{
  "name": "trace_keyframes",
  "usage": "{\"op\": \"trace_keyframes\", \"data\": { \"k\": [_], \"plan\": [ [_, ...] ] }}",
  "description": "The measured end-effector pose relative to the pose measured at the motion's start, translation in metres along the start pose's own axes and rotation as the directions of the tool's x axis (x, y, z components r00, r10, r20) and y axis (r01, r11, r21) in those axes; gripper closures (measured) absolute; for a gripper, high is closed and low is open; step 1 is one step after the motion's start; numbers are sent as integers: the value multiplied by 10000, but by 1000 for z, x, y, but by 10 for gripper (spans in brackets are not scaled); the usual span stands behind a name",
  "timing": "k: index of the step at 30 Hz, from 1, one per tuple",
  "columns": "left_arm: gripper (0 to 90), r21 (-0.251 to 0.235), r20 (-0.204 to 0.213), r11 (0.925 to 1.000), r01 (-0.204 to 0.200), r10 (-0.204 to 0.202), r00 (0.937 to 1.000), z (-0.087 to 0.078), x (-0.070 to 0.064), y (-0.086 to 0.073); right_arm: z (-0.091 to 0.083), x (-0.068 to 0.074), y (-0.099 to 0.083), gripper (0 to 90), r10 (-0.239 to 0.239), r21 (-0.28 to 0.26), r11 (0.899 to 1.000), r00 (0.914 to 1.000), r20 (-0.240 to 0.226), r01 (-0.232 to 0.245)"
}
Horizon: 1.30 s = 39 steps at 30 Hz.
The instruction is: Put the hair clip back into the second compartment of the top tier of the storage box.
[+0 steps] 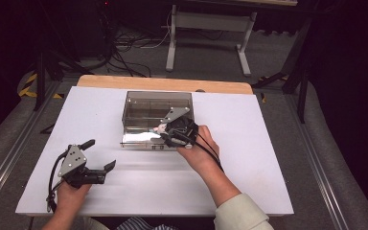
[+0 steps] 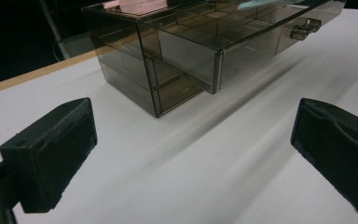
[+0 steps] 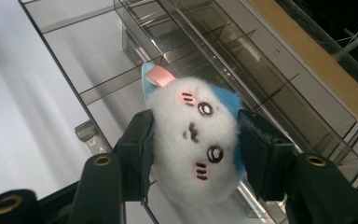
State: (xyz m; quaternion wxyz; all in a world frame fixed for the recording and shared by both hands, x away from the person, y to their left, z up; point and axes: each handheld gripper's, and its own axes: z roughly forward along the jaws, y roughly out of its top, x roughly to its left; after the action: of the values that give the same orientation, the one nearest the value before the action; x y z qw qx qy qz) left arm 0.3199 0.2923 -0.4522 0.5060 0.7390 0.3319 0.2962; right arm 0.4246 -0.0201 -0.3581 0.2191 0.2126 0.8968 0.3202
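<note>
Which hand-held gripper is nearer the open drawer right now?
Right. The right hand-held gripper is over the open drawer, shut on the plush toy. The left hand-held gripper is open above the white table, short of the drawer.

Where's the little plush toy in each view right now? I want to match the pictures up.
High view: the plush toy is a small white patch at the right gripper, over the open drawer of the clear drawer box, centre of frame.
Left gripper view: I cannot make the toy out.
Right gripper view: centre, white with a face, clamped between the jaws.
Shared landmark: the clear drawer box.
</note>
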Motion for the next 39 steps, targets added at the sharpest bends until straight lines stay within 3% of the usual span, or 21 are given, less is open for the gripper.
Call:
{"op": "trace_keyframes", "data": {
  "k": [13, 22, 33, 39],
  "plan": [
    [13, -10, 27, 10000, 7, -7, 10000, 0, 0, 0, 10, 2, 4, 470, -128, 211, 9997, 9993, 354, 121],
    [12, -10, 30, 10000, 6, -6, 10000, 0, 0, 0, 12, 3, 6, 422, -74, 151, 9999, 9997, 227, 71],
    [13, -57, 49, 10000, 6, -6, 10000, 0, 0, 0, 17, 7, 10, 426, -48, 112, 9999, 9994, 351, 44],
    [13, -55, 56, 10000, -38, 38, 10000, 0, 0, 0, 15, 10, 12, 410, 17, -91, 10000, 9999, 134, -16]
  ]
}}
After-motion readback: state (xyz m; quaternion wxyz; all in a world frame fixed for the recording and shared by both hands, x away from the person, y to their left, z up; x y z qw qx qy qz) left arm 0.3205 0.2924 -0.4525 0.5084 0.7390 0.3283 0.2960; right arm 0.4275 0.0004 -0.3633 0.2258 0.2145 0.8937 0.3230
